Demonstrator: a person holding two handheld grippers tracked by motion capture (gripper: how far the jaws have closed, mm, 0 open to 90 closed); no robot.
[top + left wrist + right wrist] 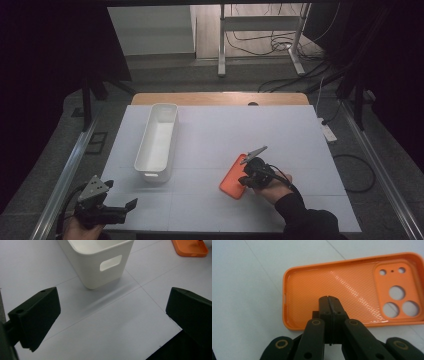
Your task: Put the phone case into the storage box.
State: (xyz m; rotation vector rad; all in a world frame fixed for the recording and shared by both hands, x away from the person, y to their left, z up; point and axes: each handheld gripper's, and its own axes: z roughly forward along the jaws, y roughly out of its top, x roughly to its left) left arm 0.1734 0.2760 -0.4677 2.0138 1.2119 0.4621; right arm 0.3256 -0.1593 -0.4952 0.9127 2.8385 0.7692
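Right gripper [329,298] is hovering with jaws pressed together over the orange phone case [352,287]; left gripper [110,315] is resting with jaws apart near the white bin [97,267]

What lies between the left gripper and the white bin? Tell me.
Nothing: in the left gripper view, only bare white tabletop stretches from the open left gripper to the white bin. The high view agrees.

Plenty of open desk [225,130] across the middle and upper right of the high view. The only real blocker is the long white plastic bin [157,141] at centre-left, plus the flat orange silicone phone case [235,176] lying lower-centre, well apart from it.
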